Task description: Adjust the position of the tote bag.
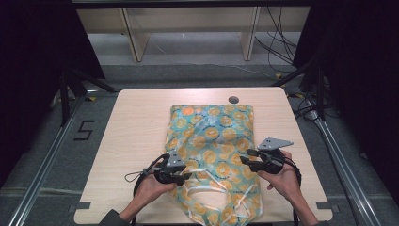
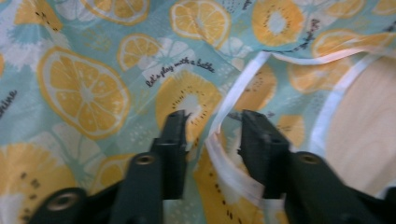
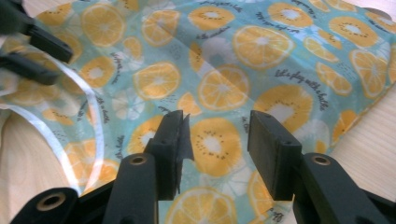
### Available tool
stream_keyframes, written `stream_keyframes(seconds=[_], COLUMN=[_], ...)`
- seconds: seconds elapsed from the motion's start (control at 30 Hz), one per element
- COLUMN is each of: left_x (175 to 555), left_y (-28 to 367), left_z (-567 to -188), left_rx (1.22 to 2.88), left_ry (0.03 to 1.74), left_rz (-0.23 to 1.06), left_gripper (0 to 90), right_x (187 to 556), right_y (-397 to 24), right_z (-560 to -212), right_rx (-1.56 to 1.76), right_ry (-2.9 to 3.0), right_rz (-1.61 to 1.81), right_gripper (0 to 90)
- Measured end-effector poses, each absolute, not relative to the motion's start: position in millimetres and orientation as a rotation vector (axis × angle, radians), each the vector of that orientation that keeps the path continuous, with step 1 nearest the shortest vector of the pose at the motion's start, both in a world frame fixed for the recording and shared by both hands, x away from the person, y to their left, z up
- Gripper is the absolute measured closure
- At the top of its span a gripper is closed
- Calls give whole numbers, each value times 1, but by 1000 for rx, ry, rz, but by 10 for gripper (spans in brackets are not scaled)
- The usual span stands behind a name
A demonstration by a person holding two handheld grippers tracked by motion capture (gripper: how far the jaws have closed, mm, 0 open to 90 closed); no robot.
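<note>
Your teal fruit-print cloth apron [image 1: 211, 141] lies flat mid-tabletop [image 1: 136, 122]. Your left tool [image 1: 181, 175] sits over its near-left edge, jaws apart, white trim [image 2: 229, 163] between them. Your right tool [image 1: 245, 157] hovers at the right edge, jaws apart, gripping nothing.

Glossy printed cloth [image 1: 211, 141], matt wooden table [image 1: 136, 127]
</note>
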State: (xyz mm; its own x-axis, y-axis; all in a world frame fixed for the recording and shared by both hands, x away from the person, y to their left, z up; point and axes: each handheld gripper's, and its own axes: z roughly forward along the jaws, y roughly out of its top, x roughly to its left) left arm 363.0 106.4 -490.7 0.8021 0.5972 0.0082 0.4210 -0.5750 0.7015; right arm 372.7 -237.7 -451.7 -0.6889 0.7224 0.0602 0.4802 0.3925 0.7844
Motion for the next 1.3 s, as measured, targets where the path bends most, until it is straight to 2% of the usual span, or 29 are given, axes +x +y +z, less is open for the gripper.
stream_keyframes(seconds=[0.03, 0.07, 0.13, 0.43, 0.6, 0.73, 1.1, 1.3], left_x=[365, 366, 364, 343, 332, 328, 333, 352], left_y=[107, 108, 108, 107, 112, 115, 113, 116], left_z=[-491, -491, -490, -479, -467, -462, -443, -415], left_rx=[2271, 2269, 2254, 2152, 2115, 2060, 1999, 2000], left_ry=[717, 716, 708, 673, 641, 678, 650, 613], left_rz=[321, 329, 311, 162, 168, 135, 83, 230], left_gripper=[773, 839, 886, 891, 892, 892, 892, 891], right_x=[372, 372, 370, 362, 361, 361, 354, 357], right_y=[-237, -237, -236, -230, -231, -234, -238, -242], right_z=[-451, -452, -452, -451, -452, -452, -447, -443], right_rx=[1052, 1035, 1037, 976, 982, 993, 1048, 1033], right_ry=[2371, 2363, 2379, 2408, 2423, 2424, 2423, 2408], right_rz=[1185, 1195, 1200, 1217, 1221, 1233, 1237, 1251], right_gripper=[568, 568, 570, 585, 602, 608, 612, 615])
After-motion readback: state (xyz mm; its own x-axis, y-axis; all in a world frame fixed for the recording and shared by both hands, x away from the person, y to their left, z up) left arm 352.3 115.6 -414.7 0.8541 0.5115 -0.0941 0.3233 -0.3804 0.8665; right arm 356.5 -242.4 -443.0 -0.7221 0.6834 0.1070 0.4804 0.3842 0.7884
